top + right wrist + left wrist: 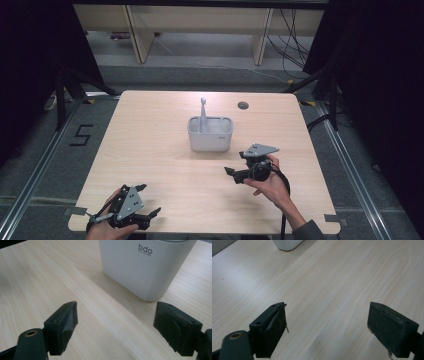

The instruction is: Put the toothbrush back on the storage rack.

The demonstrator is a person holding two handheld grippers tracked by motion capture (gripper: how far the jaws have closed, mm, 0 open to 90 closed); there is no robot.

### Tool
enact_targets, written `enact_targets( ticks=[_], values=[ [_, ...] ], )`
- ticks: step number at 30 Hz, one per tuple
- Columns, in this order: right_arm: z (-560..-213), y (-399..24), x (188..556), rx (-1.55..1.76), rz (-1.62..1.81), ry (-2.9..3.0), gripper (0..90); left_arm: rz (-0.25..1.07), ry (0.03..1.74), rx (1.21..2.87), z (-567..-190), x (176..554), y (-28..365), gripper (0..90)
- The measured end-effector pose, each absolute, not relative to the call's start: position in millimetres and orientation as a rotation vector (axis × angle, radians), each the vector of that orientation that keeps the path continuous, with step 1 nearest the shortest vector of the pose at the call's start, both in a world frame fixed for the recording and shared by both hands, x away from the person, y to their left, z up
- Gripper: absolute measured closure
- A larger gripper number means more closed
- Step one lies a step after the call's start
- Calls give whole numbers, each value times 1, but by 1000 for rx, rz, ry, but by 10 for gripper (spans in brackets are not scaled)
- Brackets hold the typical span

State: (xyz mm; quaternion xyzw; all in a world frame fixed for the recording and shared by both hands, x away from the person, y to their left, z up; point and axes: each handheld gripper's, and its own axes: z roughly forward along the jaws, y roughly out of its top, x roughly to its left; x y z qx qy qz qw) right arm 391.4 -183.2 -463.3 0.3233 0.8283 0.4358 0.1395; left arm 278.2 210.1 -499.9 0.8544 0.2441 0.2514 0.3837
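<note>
Presently the right gripper [235, 173], jaws spread wide and holding nothing, hovers just beside the near wall of the white plastic caddy [210, 134], likely lined up to approach it. That caddy stands upright mid-table, nearer the far edge of the pale wooden table [150, 150], a grey utensil handle [203, 112] upright inside. Left gripper [150, 200], jaws likewise apart, rests at the near left corner, out of the way.

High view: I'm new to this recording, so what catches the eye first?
A white bdo caddy stands mid-table on the pale wooden table, a grey handle rising from it. The right hand-held gripper, jaws open, sits just in front of it; the left hand-held gripper, also open, waits at the near left corner.
</note>
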Motion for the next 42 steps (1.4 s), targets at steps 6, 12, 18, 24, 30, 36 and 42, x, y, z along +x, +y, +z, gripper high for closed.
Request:
enact_targets(
  ticks=[6,12,18,24,30,36,42],
  values=[
    [-467,-186,384,953,1252,2407,173,645,611,2197,-500,279,211,150],
    [-472,-194,375,968,1231,2423,163,648,613,2197,-499,279,211,150],
    [-476,-203,366,972,1211,2430,163,649,610,2200,-500,279,210,150],
    [-479,-209,356,997,1215,2427,164,650,611,2199,-500,279,210,150],
    [-484,-214,348,999,1184,2428,163,648,620,2195,-500,278,210,150],
    [-489,-217,340,1038,1158,2459,163,654,618,2202,-500,278,210,150],
    [-491,-223,338,1002,1158,2466,163,635,633,2172,-501,277,209,150]
  ],
)
